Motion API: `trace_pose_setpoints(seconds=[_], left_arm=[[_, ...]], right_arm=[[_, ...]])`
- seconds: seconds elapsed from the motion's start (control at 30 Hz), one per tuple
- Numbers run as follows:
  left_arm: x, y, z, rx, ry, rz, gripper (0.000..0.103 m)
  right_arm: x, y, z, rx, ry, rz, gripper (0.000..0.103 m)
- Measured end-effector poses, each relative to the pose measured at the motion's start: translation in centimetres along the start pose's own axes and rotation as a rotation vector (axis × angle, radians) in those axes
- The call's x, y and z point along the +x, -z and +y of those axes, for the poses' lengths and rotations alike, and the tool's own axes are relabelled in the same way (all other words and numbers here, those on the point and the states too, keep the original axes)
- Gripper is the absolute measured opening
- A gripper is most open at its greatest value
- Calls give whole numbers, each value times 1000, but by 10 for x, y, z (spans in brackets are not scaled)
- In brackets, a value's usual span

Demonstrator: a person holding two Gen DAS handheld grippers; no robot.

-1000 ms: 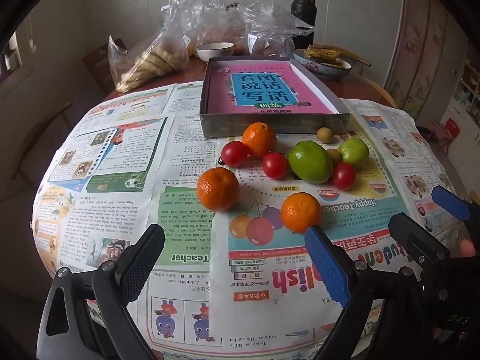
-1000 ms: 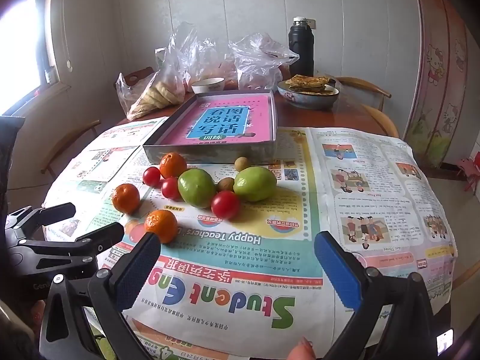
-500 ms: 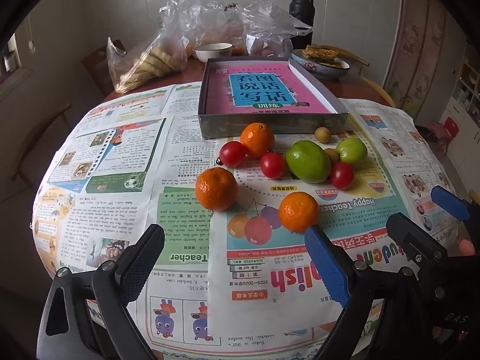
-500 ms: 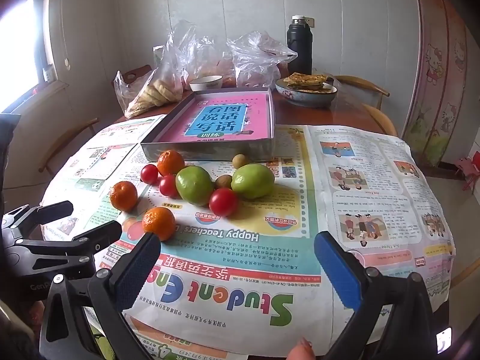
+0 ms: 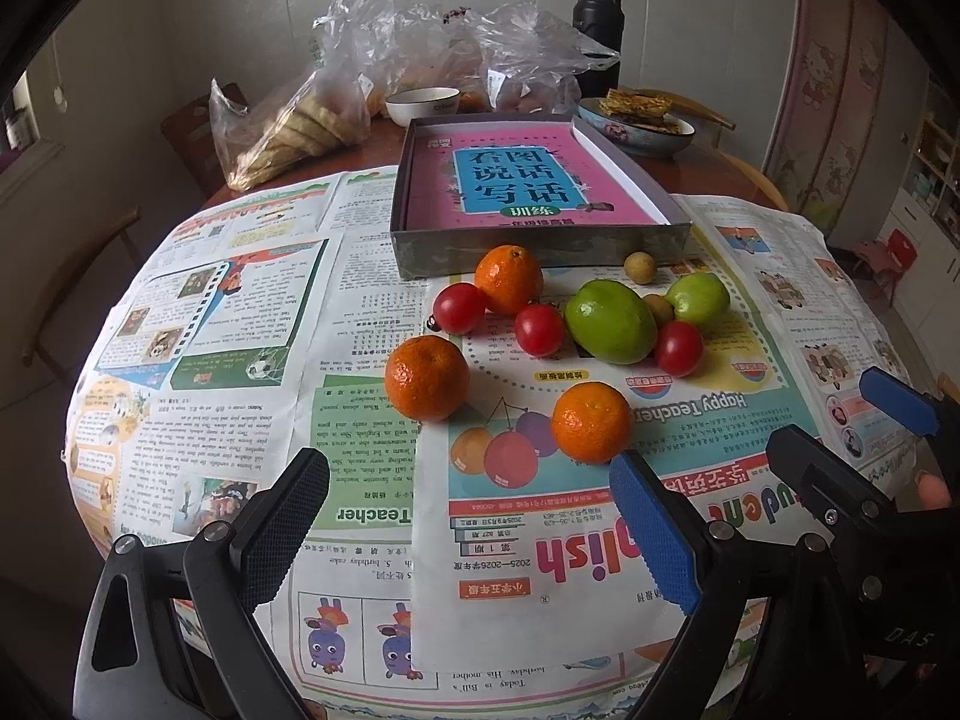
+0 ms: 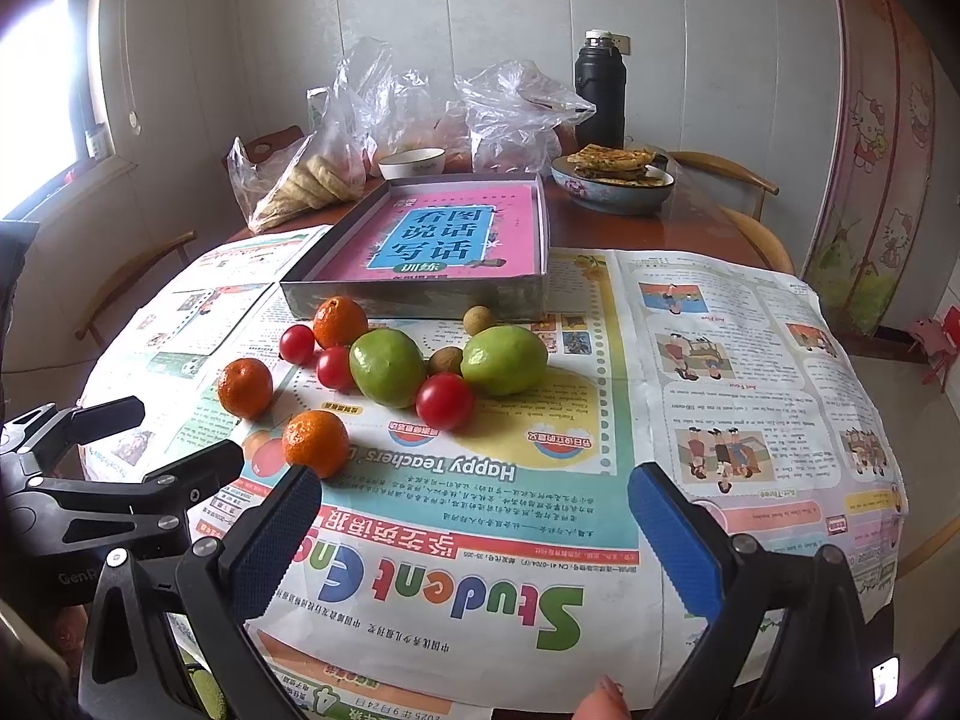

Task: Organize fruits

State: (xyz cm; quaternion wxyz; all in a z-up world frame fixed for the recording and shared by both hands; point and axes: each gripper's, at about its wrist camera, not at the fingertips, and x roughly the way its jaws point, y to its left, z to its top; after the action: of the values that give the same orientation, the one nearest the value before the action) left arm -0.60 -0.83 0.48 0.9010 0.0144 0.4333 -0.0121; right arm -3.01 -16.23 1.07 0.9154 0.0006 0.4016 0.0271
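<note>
Left wrist view places our left gripper [image 5: 468, 531] low over the newspaper [image 5: 240, 324], jaws spread wide and holding nothing. Our right gripper [image 6: 474, 531] is likewise spread and empty, short of the fruit.

Nearest lies one mandarin [image 5: 591, 422], just beyond the blue pad; a second mandarin [image 5: 426, 377] sits apart to its left. We judge both light, soft-skinned and inclined to roll; hold across the widest girth with modest pressure. Each is near-round and shows no long axis; the stem dimple faces upward.

Behind them the cluster: three cherry tomatoes [image 5: 459, 307], smooth, slippery and easily burst. The large green fruit [image 5: 610, 321] appears firmer and heavier; its long axis runs roughly left to right across the view, so we would close across the short width. A smaller green fruit [image 6: 504, 359] lies similarly. Two small brown fruits [image 5: 639, 267] are hard to identify.

Farthest, a third mandarin [image 5: 509, 279] rests near the shallow box [image 5: 540, 243], the likely destination.
</note>
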Motion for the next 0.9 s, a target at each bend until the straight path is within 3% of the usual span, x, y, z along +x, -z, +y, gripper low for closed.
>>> trace_pose_setpoints(seconds=[0.9], left_arm=[[-1, 1, 3, 0, -2, -3, 95]], right_arm=[[3, 1, 5, -9, -11, 9, 103]])
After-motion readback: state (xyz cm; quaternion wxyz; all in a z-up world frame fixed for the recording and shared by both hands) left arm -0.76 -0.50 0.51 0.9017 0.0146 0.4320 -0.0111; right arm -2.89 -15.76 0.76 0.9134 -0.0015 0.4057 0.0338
